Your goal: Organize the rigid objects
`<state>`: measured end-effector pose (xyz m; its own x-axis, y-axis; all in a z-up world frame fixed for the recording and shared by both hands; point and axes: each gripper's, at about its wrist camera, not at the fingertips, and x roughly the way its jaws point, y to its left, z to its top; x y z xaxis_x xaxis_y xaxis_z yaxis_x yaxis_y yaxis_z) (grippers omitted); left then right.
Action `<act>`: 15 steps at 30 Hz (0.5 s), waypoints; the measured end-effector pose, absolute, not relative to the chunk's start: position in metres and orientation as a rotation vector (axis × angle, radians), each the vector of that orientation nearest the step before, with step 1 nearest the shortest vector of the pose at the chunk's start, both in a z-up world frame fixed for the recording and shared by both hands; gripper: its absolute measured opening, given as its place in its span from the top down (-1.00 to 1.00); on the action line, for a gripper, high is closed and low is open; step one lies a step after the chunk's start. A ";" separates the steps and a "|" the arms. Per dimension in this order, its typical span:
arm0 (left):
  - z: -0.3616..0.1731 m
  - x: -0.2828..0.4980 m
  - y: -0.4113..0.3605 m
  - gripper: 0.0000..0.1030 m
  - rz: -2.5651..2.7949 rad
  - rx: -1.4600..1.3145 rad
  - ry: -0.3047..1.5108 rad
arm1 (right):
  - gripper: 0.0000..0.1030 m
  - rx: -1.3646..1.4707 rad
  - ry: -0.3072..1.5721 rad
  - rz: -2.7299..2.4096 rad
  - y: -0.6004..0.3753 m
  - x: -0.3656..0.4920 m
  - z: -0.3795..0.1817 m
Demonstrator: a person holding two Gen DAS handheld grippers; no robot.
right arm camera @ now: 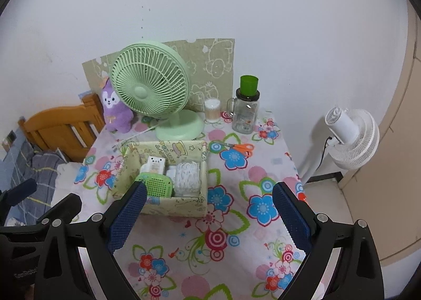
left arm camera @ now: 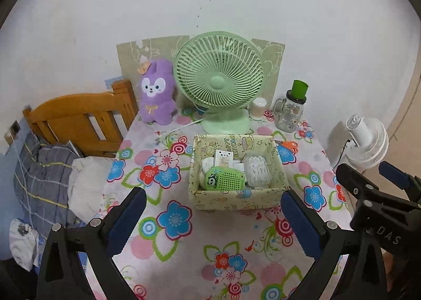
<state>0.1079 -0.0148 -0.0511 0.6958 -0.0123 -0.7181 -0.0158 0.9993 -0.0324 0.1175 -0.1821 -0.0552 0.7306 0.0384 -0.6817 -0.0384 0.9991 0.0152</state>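
Fabric box (left arm camera: 236, 196): small items gathered inside for tidiness. Scissors (left arm camera: 288, 145) left beside box. Left gripper (left arm camera: 213, 218), right gripper (right arm camera: 209, 214): spread wide, nothing held.

My left finger (right arm camera: 126, 210) hides part of the green speaker (right arm camera: 158, 185). The white things (left arm camera: 210, 163) under it are too hidden to name.

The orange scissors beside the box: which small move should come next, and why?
Probably move the right tongs forward and to the right, toward the scissors. They lie loose on the tablecloth just outside the box, which already holds other items, and both tongs are open and empty.
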 end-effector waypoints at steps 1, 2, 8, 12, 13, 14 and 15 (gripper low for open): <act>-0.046 0.104 -0.016 -1.00 -0.007 -0.033 0.796 | -0.90 -0.001 0.750 0.038 -0.182 0.114 -0.052; -0.040 0.099 -0.016 -1.00 -0.018 -0.027 0.784 | -0.90 -0.003 0.748 0.035 -0.181 0.110 -0.049; -0.012 0.082 -0.015 -1.00 -0.008 -0.017 0.763 | -0.90 -0.012 0.737 0.011 -0.179 0.087 -0.021; 0.004 0.069 -0.014 -1.00 -0.020 -0.006 0.711 | -0.90 -0.031 0.712 -0.003 -0.177 0.073 -0.008; 0.006 0.066 -0.014 -1.00 -0.026 -0.006 0.703 | -0.90 -0.030 0.709 -0.010 -0.176 0.071 -0.005; 0.009 0.063 -0.014 -1.00 -0.032 -0.011 0.700 | -0.90 -0.025 0.705 -0.013 -0.176 0.068 -0.003; 0.011 0.061 -0.013 -1.00 -0.039 -0.017 0.698 | -0.90 -0.021 0.702 -0.013 -0.177 0.065 -0.001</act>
<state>0.0608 -0.0133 0.0113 0.7654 -0.0413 -0.6423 0.0300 0.9991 -0.0286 0.0653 -0.1773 -0.0007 0.7636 -0.0191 -0.6454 0.0048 0.9997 -0.0240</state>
